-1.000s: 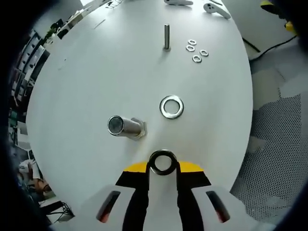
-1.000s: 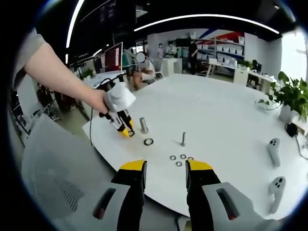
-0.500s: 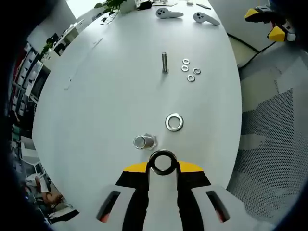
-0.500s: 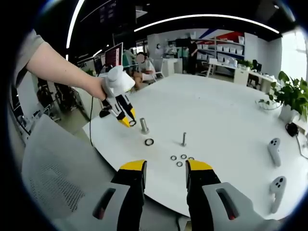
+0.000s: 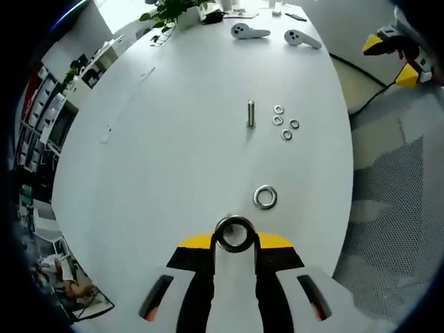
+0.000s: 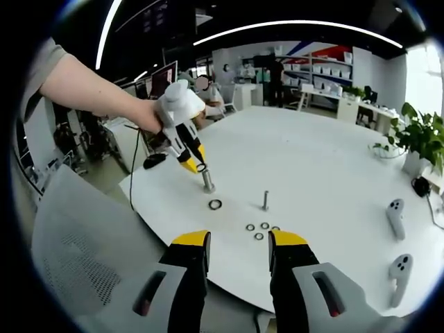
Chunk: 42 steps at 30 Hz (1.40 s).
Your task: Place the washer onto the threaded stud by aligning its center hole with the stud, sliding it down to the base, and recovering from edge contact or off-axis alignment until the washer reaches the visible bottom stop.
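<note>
Pinching a washer (image 5: 234,234) edge-on between its tips, the left gripper (image 6: 195,161) hovers directly above the large threaded stud (image 6: 207,182) on the white counter (image 5: 173,152). The right gripper (image 6: 236,244) waits spread and empty. Judged thin, rigid and slippery steel, the washer is best held by its rim. The stud is hidden in the left gripper view, so hole alignment cannot be confirmed.

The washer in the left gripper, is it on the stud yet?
Not yet: the left gripper holds the washer just above the stud's top.
</note>
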Available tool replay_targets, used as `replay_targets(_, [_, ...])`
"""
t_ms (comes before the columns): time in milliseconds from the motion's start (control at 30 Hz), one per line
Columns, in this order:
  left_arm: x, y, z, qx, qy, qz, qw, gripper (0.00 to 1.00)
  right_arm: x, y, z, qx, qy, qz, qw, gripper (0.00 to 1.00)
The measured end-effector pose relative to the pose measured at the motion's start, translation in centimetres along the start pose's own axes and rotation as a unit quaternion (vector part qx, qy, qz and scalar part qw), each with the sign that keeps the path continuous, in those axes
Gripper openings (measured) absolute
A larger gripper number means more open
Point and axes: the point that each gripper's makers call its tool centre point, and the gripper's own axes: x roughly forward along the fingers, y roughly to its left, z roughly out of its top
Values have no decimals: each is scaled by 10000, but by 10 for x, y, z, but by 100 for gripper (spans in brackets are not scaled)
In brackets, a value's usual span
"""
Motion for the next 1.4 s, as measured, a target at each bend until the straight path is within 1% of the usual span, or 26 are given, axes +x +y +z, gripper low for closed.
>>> replay_targets(167, [5, 5, -2, -28, 76, 13, 10000, 19, 0, -1, 1, 34, -35, -12, 10000, 35])
replay_targets(233, [7, 5, -1, -105, 97, -33, 9999, 19, 0, -1, 1, 38, -36, -9, 10000, 35])
replay_targets(367, [12, 4, 2, -69, 107, -75, 9999, 19, 0, -1, 1, 44, -49, -13, 10000, 35])
replay_targets(433, [14, 4, 2, -6, 139, -40, 9999, 19, 0, -1, 1, 53, -41, -2, 10000, 35])
replay_targets(500, [16, 3, 1, -26, 192, -94, 9998, 19, 0, -1, 1, 42, -51, 1, 10000, 35])
replay_targets(567, [16, 5, 1, 63, 200, -55, 9998, 19, 0, -1, 1, 54, -45, 7, 10000, 35])
replay_targets(733, [17, 7, 1, 10, 258, -122, 9996, 19, 0, -1, 1, 72, -56, 16, 10000, 35])
replay_targets(800, [15, 6, 1, 69, 286, -122, 9995, 19, 0, -1, 1, 70, -59, 16, 10000, 35])
replay_targets(967, [18, 6, -5, 136, 394, -140, 9990, 19, 0, -1, 1, 79, -63, 28, 9999, 35])
replay_targets(1100, [18, 8, -4, 89, 344, -131, 9993, 19, 0, -1, 1, 84, -48, 32, 9999, 35])
replay_targets(1167, [24, 6, -5, -19, 341, -189, 9992, 19, 1, 0, 0, 61, -27, 39, 10000, 35])
replay_targets(1200, [28, 6, -7, 36, 382, -142, 9992, 19, 1, 0, 0, 45, -12, 45, 10000, 35])
replay_targets(1233, [31, 4, -8, 76, 374, -158, 9991, 19, 1, 0, -1, 39, -2, 41, 10000, 35])
replay_targets(1267, [32, 5, -9, 47, 383, -119, 9992, 19, 1, -1, -1, 46, 7, 26, 10000, 35])
replay_targets(1333, [34, 3, -9, -34, 319, -162, 9994, 19, 0, -2, -1, 103, -17, 2, 9999, 35])
replay_targets(1400, [41, 2, -11, -61, 274, -188, 9994, 19, 1, -2, -1, 83, 3, 15, 10000, 35])
